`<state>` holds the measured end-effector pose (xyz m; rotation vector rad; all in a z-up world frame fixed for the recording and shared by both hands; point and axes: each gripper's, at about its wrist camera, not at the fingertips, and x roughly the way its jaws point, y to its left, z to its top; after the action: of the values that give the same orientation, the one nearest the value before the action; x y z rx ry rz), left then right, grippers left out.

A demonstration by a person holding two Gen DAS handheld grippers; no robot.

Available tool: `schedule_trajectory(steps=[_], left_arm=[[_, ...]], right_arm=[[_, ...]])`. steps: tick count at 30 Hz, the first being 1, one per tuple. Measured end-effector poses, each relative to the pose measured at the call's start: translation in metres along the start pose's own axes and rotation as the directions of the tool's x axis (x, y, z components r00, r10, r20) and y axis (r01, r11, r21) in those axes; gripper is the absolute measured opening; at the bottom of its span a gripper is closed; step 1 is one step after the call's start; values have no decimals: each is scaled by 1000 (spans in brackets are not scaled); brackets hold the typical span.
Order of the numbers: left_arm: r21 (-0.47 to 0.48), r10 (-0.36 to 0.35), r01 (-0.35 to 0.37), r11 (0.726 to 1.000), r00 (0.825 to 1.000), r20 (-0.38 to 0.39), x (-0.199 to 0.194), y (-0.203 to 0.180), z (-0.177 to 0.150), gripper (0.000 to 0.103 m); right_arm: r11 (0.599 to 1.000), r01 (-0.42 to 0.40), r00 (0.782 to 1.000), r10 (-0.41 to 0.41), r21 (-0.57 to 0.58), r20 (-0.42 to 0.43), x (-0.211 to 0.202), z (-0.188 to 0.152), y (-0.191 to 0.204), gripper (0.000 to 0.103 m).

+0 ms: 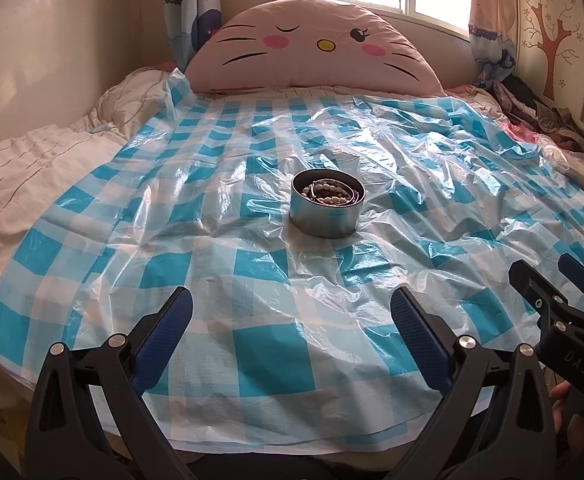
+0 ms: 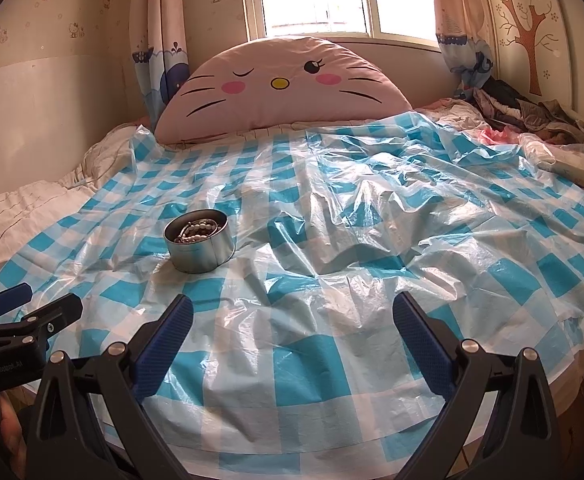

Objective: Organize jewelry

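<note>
A round metal tin (image 1: 326, 209) (image 2: 199, 245) stands on the blue-and-white checked plastic sheet (image 1: 211, 240) (image 2: 372, 240) spread over the bed. Inside the tin lies beaded jewelry (image 1: 330, 194) (image 2: 197, 230), pale and dark beads with a thin metal ring. My left gripper (image 1: 292, 308) is open near the bed's front edge, well short of the tin, with nothing between its fingers. My right gripper (image 2: 294, 312) is open too, holding nothing, to the right of the tin and nearer than it. Each gripper shows at the edge of the other's view: the right gripper (image 1: 548, 276), the left gripper (image 2: 31, 300).
A large pink cat-face cushion (image 1: 320, 48) (image 2: 283, 84) leans at the head of the bed under a window. Crumpled clothes (image 1: 532, 108) (image 2: 524, 112) lie at the back right. A beige quilt (image 1: 31, 168) lies uncovered on the left. Walls close in on both sides.
</note>
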<state>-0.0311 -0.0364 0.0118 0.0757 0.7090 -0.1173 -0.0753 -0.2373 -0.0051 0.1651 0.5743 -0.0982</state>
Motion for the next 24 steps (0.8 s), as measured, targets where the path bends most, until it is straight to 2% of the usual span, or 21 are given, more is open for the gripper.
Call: schedule_trajectory(steps=[8,24], left_arm=[[45,64,-65,997,998,9,-6,-6,-4,95],[23,73,-74,997,997,21,-10,1,-5,95]], right_arm=[[1000,-1,1000,1,2,-1,0,0,-1,96],[1000,13,1000,-13,3,-13,2,0,-1,96]])
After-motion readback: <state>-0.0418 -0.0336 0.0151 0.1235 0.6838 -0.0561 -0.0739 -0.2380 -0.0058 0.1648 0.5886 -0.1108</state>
